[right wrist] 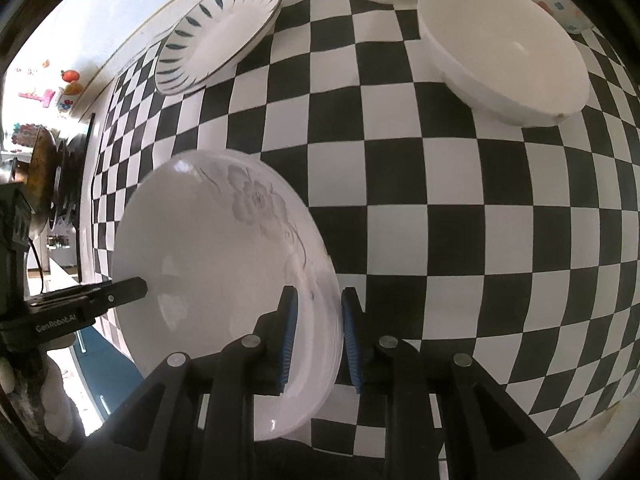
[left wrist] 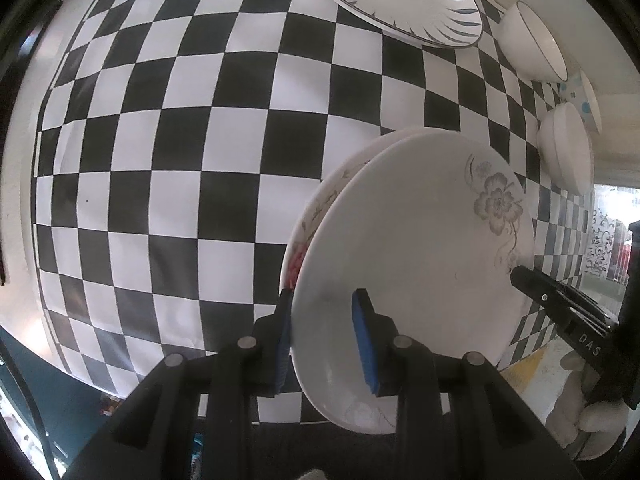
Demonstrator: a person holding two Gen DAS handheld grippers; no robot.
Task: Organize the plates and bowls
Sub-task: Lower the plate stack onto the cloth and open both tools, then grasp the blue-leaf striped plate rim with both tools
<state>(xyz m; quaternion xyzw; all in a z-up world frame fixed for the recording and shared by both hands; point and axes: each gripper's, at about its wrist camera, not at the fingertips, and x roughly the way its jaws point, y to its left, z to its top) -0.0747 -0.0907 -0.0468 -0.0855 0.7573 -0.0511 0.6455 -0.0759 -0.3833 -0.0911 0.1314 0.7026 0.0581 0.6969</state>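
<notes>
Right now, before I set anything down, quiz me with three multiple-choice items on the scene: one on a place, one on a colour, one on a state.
1. Where is the striped plate?
A) under the flower plate
B) on the far part of the checkered cloth
C) inside a bowl

2. What colour are the pads on the jaws?
A) red
B) blue
C) green

3. How does the plain white bowl stand?
A) upside down
B) upright, full of food
C) upright and empty

Answers: B, it lies on the cloth beyond the flower plate; B, both views show blue ribbed pads; C, its bare white inside faces up.
</notes>
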